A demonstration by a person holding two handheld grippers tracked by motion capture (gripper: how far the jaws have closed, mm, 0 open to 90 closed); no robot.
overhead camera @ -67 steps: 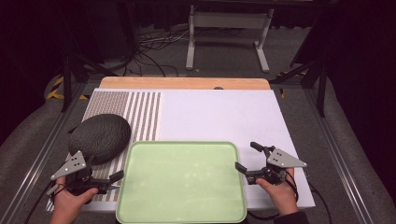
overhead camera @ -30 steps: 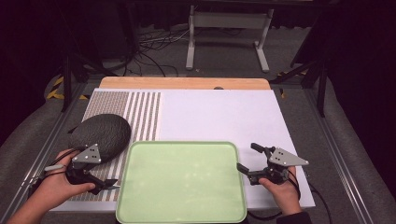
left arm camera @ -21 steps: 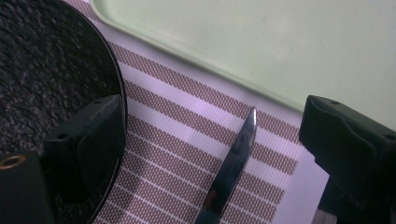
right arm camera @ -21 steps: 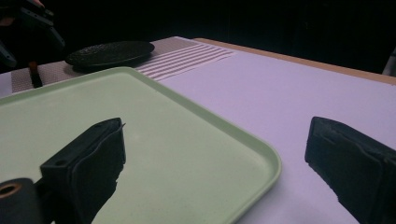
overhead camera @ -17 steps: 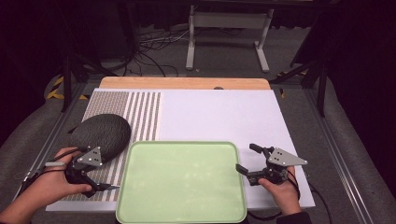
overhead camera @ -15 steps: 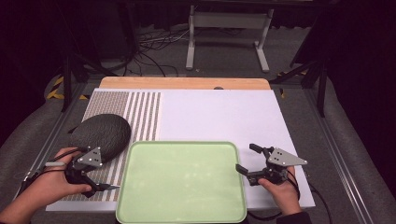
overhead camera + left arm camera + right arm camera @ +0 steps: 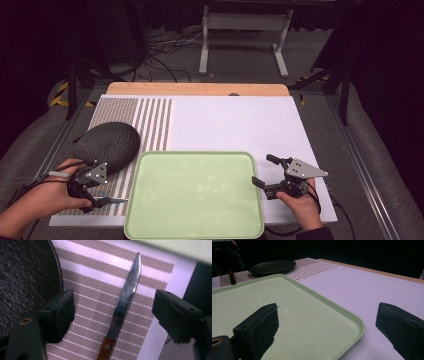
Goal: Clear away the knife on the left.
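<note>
In the high view, the left gripper [image 7: 102, 192] sits low at the near-left corner of the counter [image 7: 240, 125], over the striped mat [image 7: 145, 120] and just beside the green tray [image 7: 195, 195]. A thin blade tip pokes out toward the tray edge, but the knife [image 7: 112, 201] is mostly covered by the gripper and the left hand [image 7: 47, 195]. The dark round plate [image 7: 107, 145] lies just behind that gripper, its near edge partly covered by the grey plate on the gripper. The right gripper [image 7: 265, 172] rests at the tray's right edge with its fingers spread and nothing between them.

In the left gripper view, the knife [image 7: 123, 302] lies flat on the striped mat between the two fingers [image 7: 58, 315], its blade pointing toward the tray; its wooden handle is cut off at the bottom edge. The fingers have just been closing, yet both stand apart from the knife. The plate [image 7: 25, 277] fills the left side, cropped.

In the right gripper view, the fingers [image 7: 259, 327] are spread over the tray's [image 7: 352, 326] corner and rim, holding nothing. The plate [image 7: 272, 266] is far off, and the left gripper is dim and cut off at the upper left.
</note>
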